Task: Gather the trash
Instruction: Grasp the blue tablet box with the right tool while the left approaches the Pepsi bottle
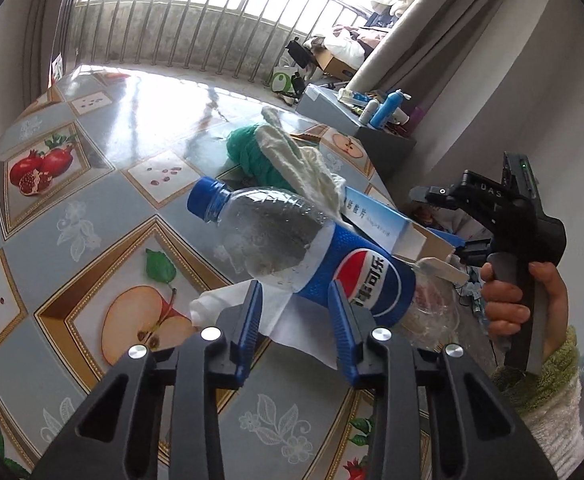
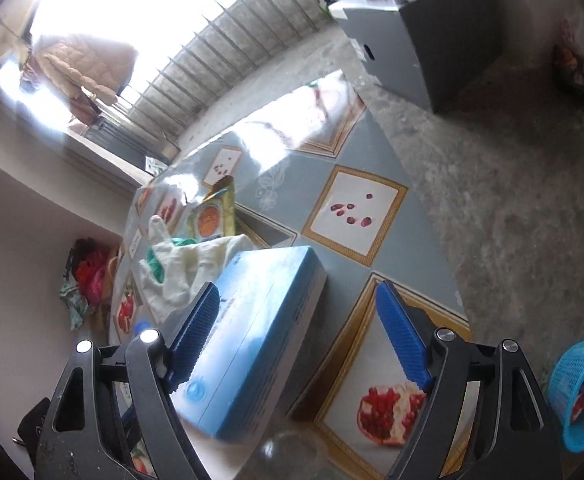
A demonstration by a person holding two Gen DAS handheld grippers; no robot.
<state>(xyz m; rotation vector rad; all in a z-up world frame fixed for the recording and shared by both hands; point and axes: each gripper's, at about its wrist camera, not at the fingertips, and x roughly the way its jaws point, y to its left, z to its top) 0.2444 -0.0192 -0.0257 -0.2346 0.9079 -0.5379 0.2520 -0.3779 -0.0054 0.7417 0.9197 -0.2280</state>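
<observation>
My left gripper (image 1: 295, 300) is shut on an empty Pepsi bottle (image 1: 292, 240), held tilted above the table with its blue cap up left. A crumpled white tissue (image 1: 288, 320) lies under it. My right gripper (image 2: 295, 328) is open over the table; a light blue carton (image 2: 252, 336) lies by its left finger, not gripped. The carton also shows in the left wrist view (image 1: 379, 216). A white glove (image 2: 184, 268) and a green one (image 1: 248, 152) lie beyond it. A snack packet (image 2: 212, 216) lies farther off. The right gripper appears in the left wrist view (image 1: 419, 194).
The table (image 1: 92, 208) has a fruit-print cloth. A blue basket (image 2: 583, 388) holding scraps sits on the floor at the right. A grey cabinet (image 2: 411, 40) with bottles stands beyond. A clear plastic wrapper (image 1: 431, 312) lies at the table's right edge.
</observation>
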